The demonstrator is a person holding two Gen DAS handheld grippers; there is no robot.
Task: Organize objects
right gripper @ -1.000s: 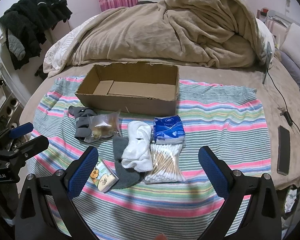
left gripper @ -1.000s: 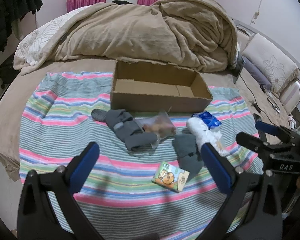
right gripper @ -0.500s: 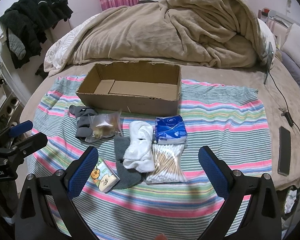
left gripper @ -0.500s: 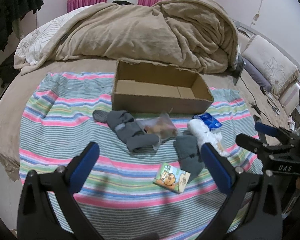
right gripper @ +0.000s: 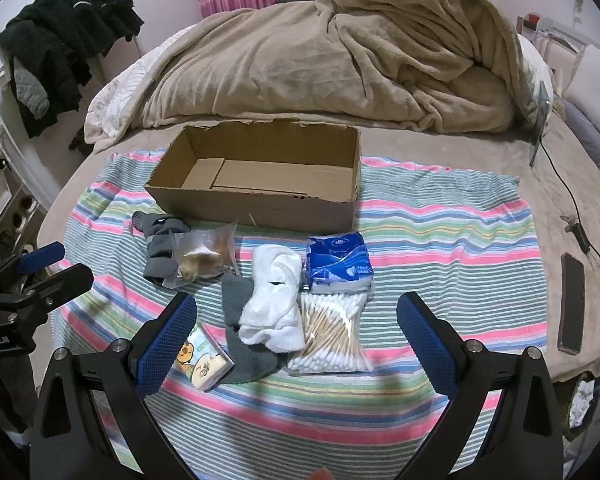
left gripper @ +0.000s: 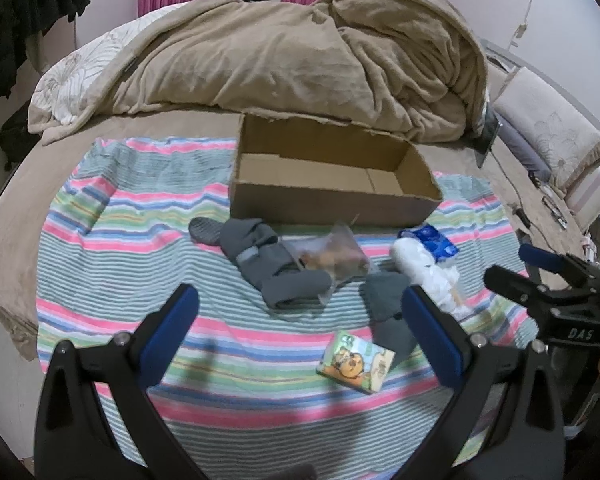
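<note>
Left gripper: jaws spread wide, nothing between them. Its blue-padded fingers rise from the lower left and lower right of the left wrist view. In the right wrist view it appears at the left edge.

Right gripper: jaws spread wide, nothing held. Its fingers occupy the lower corners of its own view. In the left wrist view it appears at the right edge.
</note>
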